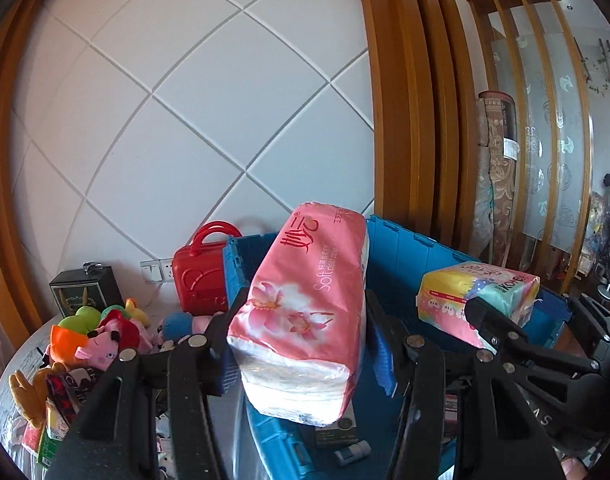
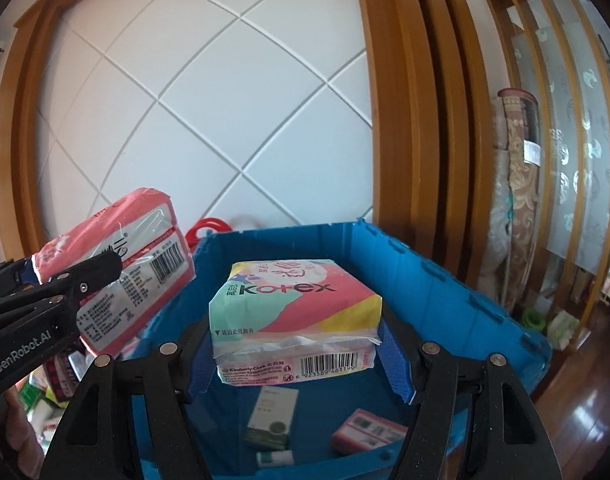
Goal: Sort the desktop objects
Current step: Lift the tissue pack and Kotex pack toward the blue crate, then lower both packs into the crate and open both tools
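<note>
My left gripper (image 1: 301, 344) is shut on a pink tissue pack (image 1: 305, 312) with a flower print and holds it above the left edge of the blue crate (image 1: 401, 252). The pack also shows at the left of the right wrist view (image 2: 137, 264). My right gripper (image 2: 297, 340) is shut on a Kotex pad pack (image 2: 293, 320), pink, teal and yellow, and holds it over the open blue crate (image 2: 437, 280). That pack shows at the right of the left wrist view (image 1: 477, 300).
Inside the crate lie a green-and-white box (image 2: 271, 416), a small pink pack (image 2: 367, 436) and a small white bottle (image 2: 275, 458). A red mini suitcase (image 1: 201, 276), a dark box (image 1: 87, 292) and plush toys (image 1: 101, 336) sit on the table to the left.
</note>
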A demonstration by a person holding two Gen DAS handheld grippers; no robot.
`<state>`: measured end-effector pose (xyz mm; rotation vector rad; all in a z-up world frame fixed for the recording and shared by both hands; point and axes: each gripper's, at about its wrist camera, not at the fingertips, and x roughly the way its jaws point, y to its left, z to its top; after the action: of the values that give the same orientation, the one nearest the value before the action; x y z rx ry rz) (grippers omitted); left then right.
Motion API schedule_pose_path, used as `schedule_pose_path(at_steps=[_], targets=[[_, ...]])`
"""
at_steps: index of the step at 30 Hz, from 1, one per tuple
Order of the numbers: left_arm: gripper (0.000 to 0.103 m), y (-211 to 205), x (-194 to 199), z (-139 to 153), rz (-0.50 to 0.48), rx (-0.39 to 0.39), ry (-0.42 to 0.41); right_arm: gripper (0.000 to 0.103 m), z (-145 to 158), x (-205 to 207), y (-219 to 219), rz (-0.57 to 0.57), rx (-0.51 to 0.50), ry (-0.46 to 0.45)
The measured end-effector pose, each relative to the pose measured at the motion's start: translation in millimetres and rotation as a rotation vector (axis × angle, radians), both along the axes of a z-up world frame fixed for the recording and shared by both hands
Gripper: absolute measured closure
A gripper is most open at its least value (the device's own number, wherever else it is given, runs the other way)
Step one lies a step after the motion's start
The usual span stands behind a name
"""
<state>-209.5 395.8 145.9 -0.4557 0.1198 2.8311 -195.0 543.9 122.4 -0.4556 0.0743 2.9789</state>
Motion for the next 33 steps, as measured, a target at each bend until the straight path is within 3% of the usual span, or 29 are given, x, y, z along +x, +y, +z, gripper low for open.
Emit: schedule_pose_path(at_steps=[5,13,33], targets=[[0.051,39.4,-9.2,-12.7,0.015,-0.043,-0.064,0.034,-7.0,-6.3,44.4,-0.005,-0.013,-0.025],[0.051,75.3,-24.7,-30.1,0.045,-0.09,-0.15,0.034,-28.9,-30.4,75.9,0.019,-0.002,-0.122],[0.051,83.3,-42.6,-50.9,0.075,-0.111,-0.249,0.034,-57.7,-55.1,85.1,0.057,0.002,-0.26]])
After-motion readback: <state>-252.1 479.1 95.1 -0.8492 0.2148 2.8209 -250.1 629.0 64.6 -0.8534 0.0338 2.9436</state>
